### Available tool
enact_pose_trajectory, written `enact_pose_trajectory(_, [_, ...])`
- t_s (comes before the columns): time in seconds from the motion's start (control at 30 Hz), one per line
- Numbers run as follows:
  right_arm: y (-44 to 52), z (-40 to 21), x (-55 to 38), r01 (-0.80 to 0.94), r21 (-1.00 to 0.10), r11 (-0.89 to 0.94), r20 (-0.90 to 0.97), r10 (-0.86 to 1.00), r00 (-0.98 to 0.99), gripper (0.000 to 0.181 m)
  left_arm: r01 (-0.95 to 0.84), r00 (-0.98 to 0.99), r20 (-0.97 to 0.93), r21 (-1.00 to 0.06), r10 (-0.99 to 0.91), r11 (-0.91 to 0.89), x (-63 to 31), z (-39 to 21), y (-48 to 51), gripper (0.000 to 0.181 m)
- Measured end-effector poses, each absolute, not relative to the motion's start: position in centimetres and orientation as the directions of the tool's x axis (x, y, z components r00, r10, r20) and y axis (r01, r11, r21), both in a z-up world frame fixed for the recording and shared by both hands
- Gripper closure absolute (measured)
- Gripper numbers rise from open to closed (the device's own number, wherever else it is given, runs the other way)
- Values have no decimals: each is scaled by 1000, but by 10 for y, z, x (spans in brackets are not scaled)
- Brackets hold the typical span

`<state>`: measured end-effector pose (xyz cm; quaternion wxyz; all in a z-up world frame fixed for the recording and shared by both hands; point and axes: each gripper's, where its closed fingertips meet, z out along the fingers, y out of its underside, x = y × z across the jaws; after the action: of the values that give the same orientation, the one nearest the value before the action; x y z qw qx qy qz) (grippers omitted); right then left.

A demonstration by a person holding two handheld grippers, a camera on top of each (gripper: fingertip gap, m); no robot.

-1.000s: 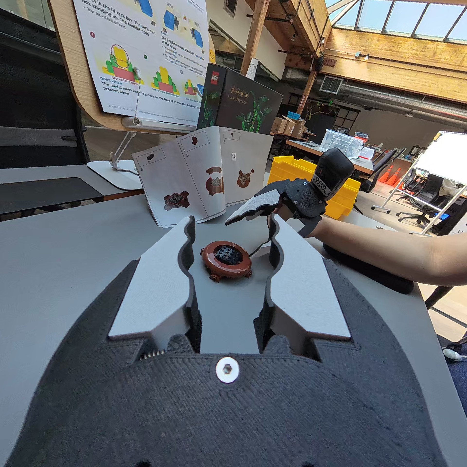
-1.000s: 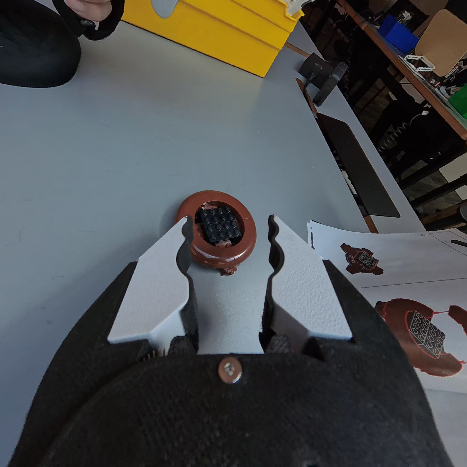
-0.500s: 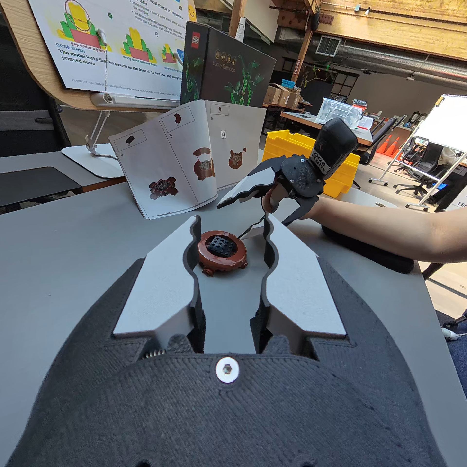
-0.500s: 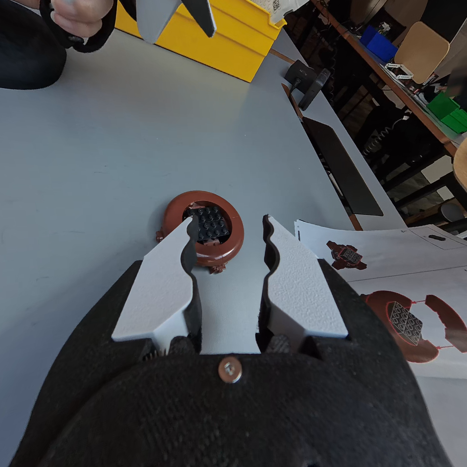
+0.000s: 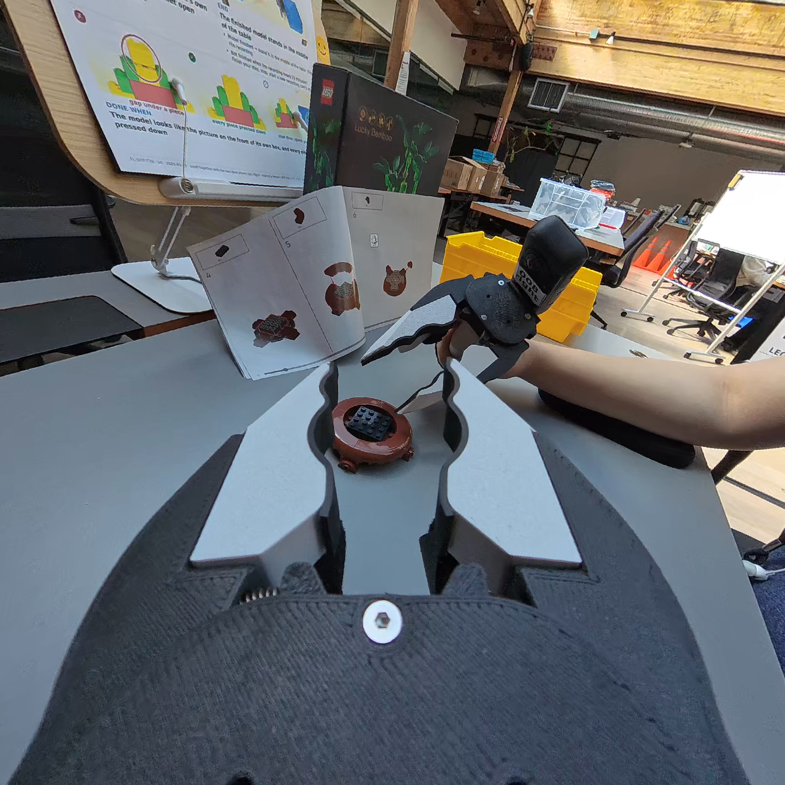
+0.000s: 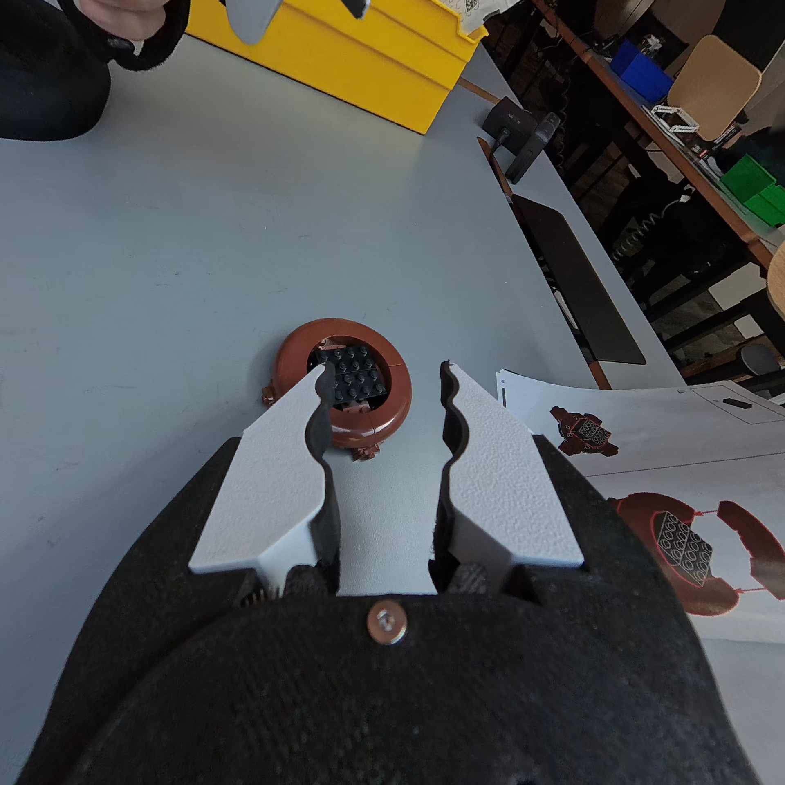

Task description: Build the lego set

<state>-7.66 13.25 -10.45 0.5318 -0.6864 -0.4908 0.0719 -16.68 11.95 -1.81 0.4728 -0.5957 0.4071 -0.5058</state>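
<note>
Two hand-held grippers, left (image 5: 386, 374) and right (image 6: 382, 369), gape wide, empty. Brown ring model (image 5: 371, 431) sits between the left's fingers on desk (image 6: 212, 233); booklet (image 5: 297, 280) stands behind the model.

The brown ring model (image 5: 370, 432) now sits deeper between the left hand-held gripper (image 5: 388, 374) fingers, while the right hand-held gripper (image 6: 382, 369) narrows and slides right of it.

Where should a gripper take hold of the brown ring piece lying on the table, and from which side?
Probably across the outer rim of the brown ring piece, fingers descending on opposite sides. It lies flat on the grey table; the left gripper is open and already straddles it, so closing there suits. Avoid the small protruding feet.
</note>
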Motion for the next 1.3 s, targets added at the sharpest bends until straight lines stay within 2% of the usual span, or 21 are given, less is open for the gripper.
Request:
enact_pose_trajectory(0.37, [134,-109,-79,603,-797,36,412,763,498,131,7,161,234,-972,-959,-236,-168,-18,121,133])
enact_pose_trajectory(0.43, [136,-113,-79,592,-806,5,380,771,511,114,-2,156,241,-970,-958,-245,-166,-21,121,133])
enact_pose_trajectory(0.53, [133,-118,-84,512,-854,-94,224,821,524,91,-18,151,247,-968,-957,-252,-163,-24,121,132])
enact_pose_trajectory(0.63, [138,-120,-81,483,-864,-145,169,819,549,79,-27,141,248,-967,-958,-254,-161,-24,118,132])
enact_pose_trajectory(0.87, [137,-144,-86,558,-797,-230,123,843,523,79,-50,111,250,-965,-962,-257,-155,-28,110,130])
enact_pose_trajectory(1.0, [132,-154,-88,568,-762,-311,37,855,517,94,-72,96,266,-959,-959,-273,-149,-32,108,129])
enact_pose_trajectory(1.13, [131,-155,-87,559,-759,-332,4,857,515,96,-124,108,246,-958,-963,-258,-144,-43,106,129])
enact_pose_trajectory(1.3, [125,-151,-88,524,-766,-372,-73,861,504,97,-232,107,101,-965,-989,-124,-130,-63,99,111])
